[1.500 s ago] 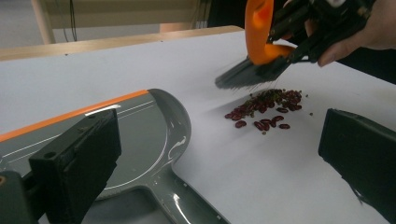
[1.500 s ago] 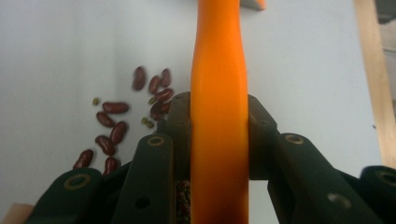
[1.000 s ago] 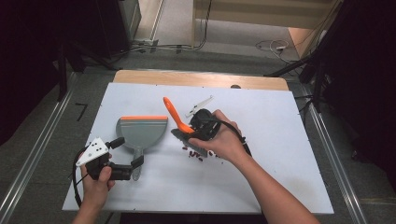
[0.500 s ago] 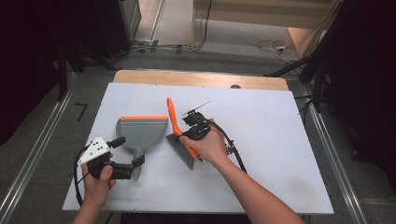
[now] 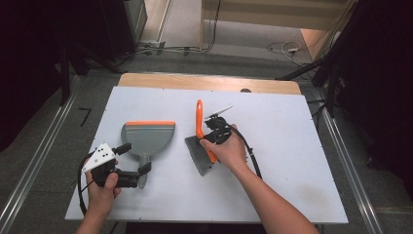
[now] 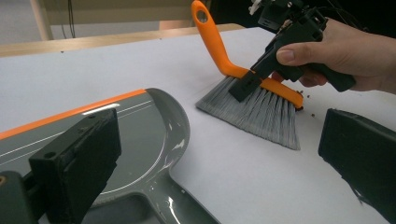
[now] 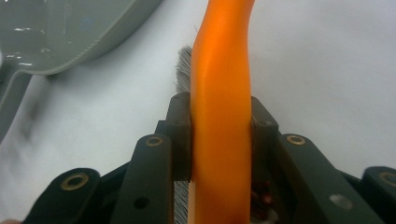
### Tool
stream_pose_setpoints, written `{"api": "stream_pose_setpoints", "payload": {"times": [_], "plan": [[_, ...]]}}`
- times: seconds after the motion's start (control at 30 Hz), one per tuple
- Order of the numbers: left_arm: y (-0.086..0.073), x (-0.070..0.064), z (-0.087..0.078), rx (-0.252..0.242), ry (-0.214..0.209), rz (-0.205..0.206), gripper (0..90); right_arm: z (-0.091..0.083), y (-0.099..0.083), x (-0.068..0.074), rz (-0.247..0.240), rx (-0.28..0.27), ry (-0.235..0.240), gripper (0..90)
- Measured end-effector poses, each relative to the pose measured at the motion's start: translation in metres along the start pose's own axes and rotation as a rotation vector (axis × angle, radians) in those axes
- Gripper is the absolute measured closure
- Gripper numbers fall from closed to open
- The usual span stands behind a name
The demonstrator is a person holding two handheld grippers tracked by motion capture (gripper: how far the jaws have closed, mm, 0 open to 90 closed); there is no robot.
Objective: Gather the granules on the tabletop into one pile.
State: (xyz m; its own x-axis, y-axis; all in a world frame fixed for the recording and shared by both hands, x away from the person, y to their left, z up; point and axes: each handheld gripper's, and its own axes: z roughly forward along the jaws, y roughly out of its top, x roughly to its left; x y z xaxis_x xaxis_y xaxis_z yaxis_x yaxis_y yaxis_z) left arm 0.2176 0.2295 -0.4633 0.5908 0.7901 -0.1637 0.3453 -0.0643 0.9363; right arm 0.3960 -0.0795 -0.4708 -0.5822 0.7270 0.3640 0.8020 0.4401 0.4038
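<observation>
The right gripper (image 5: 210, 138) clamps the light, stiff-handled brush (image 5: 199, 127); the left gripper (image 5: 141, 168), spread open, straddles the dustpan (image 5: 148, 138) handle.

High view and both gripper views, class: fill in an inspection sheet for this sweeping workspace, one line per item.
Surface: white table, wooden strip at its far edge.
Job's things: brush with orange handle, bristles on the table; grey dustpan with orange lip, lying flat beside it, apart.
Clutter: a few small dark crumbs by the bristles.
Grippers: right gripper shut on the brush handle; left gripper open, its fingers either side of the dustpan's handle.
Cables: black cable trailing from the right gripper; more on the floor behind.
Surroundings: dark, metal floor rails.
</observation>
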Motion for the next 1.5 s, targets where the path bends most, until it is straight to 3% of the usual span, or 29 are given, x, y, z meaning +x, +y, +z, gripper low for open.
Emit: {"api": "stream_pose_setpoints", "payload": {"times": [0.67,1.5], "plan": [[0.0,-0.001,0.001,0.004,-0.002,0.001,0.0,-0.028,-0.019,-0.048,0.107,-0.03,-0.046,66.7],[-0.001,-0.004,0.004,0.014,-0.011,0.001,0.0,-0.048,-0.038,-0.08,0.172,-0.079,-0.061,66.3]]}}
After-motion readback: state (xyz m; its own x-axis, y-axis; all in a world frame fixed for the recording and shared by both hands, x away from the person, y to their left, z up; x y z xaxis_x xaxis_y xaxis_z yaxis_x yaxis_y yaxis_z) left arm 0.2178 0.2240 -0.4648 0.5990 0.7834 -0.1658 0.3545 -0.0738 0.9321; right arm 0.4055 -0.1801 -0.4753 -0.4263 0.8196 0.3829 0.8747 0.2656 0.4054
